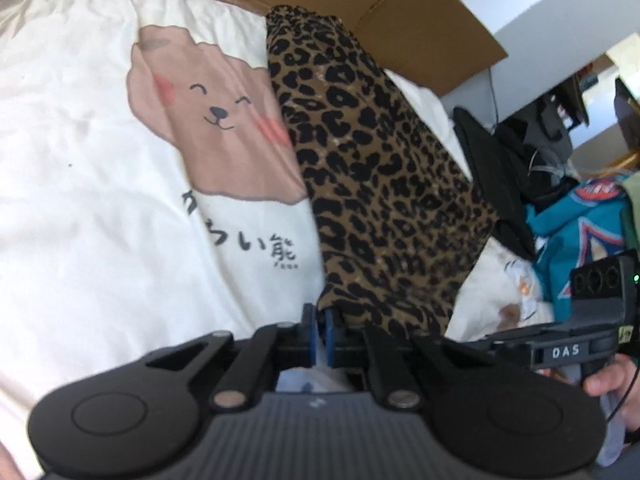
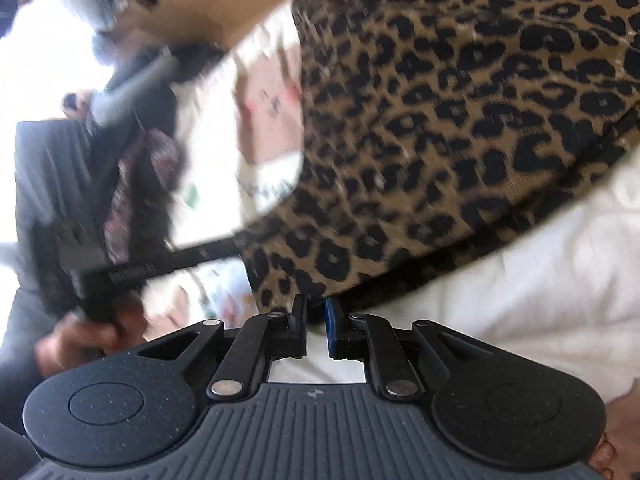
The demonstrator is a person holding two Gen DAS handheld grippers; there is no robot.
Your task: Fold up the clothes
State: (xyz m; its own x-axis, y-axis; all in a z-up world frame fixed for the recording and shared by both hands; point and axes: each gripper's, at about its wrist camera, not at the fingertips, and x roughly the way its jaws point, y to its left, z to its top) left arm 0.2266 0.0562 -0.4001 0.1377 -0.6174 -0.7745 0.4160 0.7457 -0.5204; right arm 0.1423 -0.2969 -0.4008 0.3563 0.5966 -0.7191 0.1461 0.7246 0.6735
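Your left gripper (image 1: 320,330) has its blue-padded fingers (image 1: 330,334) nearly closed, pinching the near hem of the leopard-print garment (image 1: 372,168), which stretches away from you in a long strip toward the cardboard box (image 1: 400,12). It lies over a white cloth printed with a smiling bear (image 1: 208,120), covering the right side of the print. Your right gripper (image 2: 316,322) has its fingers (image 2: 331,320) a narrow gap apart, with the garment's (image 2: 460,120) edge dipping in between their tips, though the blur means I cannot tell whether they truly have hold of it. From the right wrist the leopard fabric hangs raised and slack above the white cloth (image 2: 520,272). Off to the right of the left view sits a teal jersey (image 1: 576,232) in a heap of dark clothes (image 1: 504,168), and the right gripper's body (image 1: 592,320) shows just beside it.
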